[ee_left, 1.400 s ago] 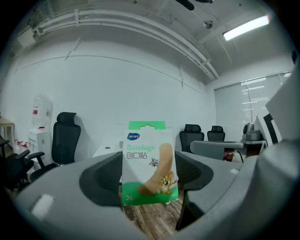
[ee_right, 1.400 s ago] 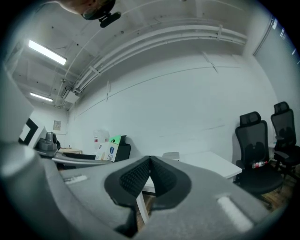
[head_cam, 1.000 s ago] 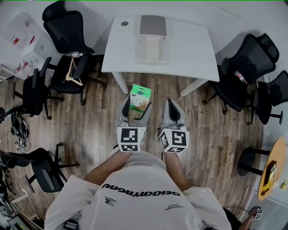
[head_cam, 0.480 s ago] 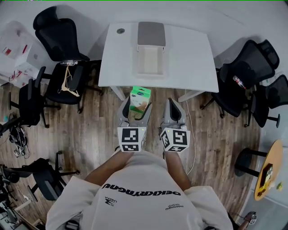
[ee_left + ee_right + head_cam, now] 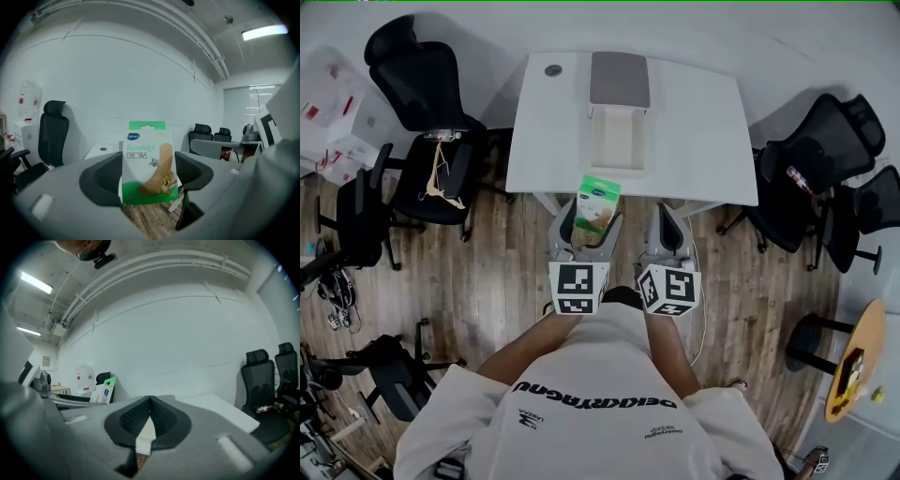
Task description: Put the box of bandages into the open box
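A green and white box of bandages (image 5: 598,204) (image 5: 149,163) stands upright between the jaws of my left gripper (image 5: 587,225) (image 5: 147,173), which is shut on its two sides. It hangs just in front of the white table's near edge (image 5: 534,178). The open box (image 5: 617,139), white with a grey lid folded back, lies on the table straight ahead of it. My right gripper (image 5: 667,230) (image 5: 149,420) is beside the left one, shut with nothing in it. From the right gripper view the bandage box (image 5: 103,391) shows at the left.
Black office chairs stand left (image 5: 427,103) and right (image 5: 811,155) of the table. A small dark round disc (image 5: 553,69) lies on the table's far left. White boxes (image 5: 333,103) sit at the far left, a round wooden table (image 5: 853,356) at the right. The floor is wood planks.
Both grippers and the bandage box have come closer to the table; the box now reaches the table's near edge. The grip has not changed.
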